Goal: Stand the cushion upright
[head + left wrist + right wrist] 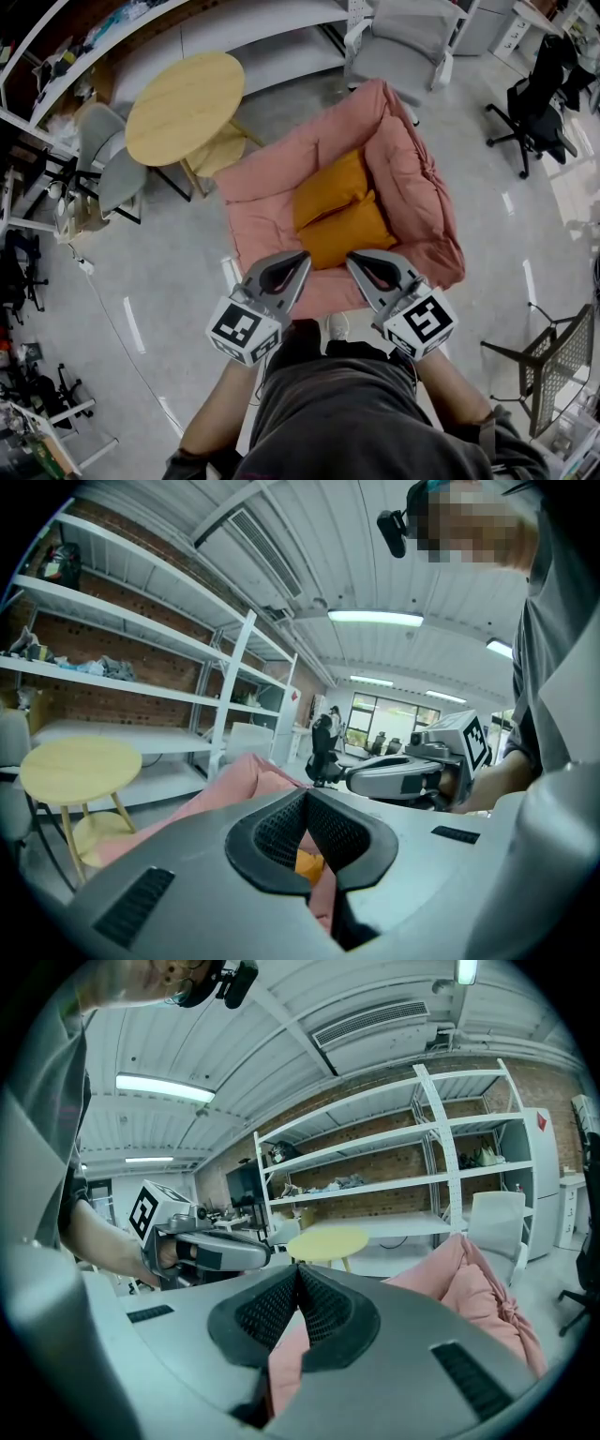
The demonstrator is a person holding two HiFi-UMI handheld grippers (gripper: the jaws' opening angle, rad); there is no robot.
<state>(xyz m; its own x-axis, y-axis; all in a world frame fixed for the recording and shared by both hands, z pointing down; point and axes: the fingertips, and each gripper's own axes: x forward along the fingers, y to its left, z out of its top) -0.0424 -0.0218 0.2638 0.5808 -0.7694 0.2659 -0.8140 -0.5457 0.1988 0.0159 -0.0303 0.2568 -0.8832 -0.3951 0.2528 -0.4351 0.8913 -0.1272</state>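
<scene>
Closest in, the left gripper [302,255] and the right gripper [352,258] sit side by side, tips angled toward each other, over the near edge of a pink seat [417,164] on the floor. Both have their jaws pressed together with nothing between them; in the left gripper view a sliver of orange shows below the meeting pads, but it lies beyond them and is not pinched. Just past the tips lies the orange cushion [342,211], flat on the seat's base, its far end toward the padded back, with a crease running across its middle. It looks soft, light and floppy, so it will likely sag or fold at that crease if it is lifted by one point only. The woven cover should give the pads good bite and nothing here is fragile. My judgement is that the best hold is on the near edge, one gripper toward each corner, each taking a deep pinch of cover and stuffing together, then tipping the cushion up to lean against the back. The seat itself is plush and yielding, so the cushion may slump without that support. Farther off stand a round wooden table [183,103] to the left, a grey chair [403,37] behind the seat, and white shelves [394,1147] along the brick wall.
</scene>
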